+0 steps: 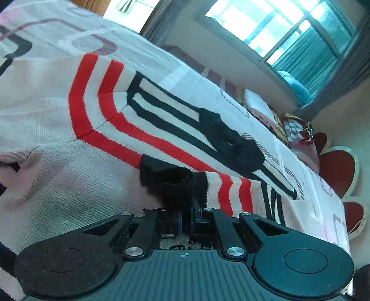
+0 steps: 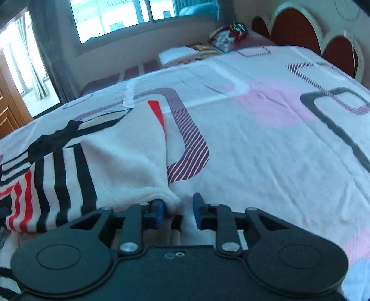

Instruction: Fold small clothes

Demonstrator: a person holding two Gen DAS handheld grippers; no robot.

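Observation:
A small knit sweater [image 1: 57, 176], pale pink with red and black stripes, lies spread on the bed. In the left wrist view my left gripper [image 1: 189, 208] is shut on the black cuff [image 1: 175, 183] of a striped sleeve, which bunches up right at the fingertips. In the right wrist view the sweater [image 2: 120, 162] lies to the left, and its pale rounded edge [image 2: 170, 200] reaches between the blue pads [image 2: 197, 208] of my right gripper [image 2: 178, 209]. The left pad touches the fabric, the right pad stands apart from it, and a gap shows.
The bed sheet [image 2: 266, 150] with pink patches and grey rounded shapes stretches away to the right. Folded towels and a colourful bundle [image 2: 222, 40] lie near the red scalloped headboard [image 2: 298, 27]. A window [image 2: 111, 16] is behind the bed.

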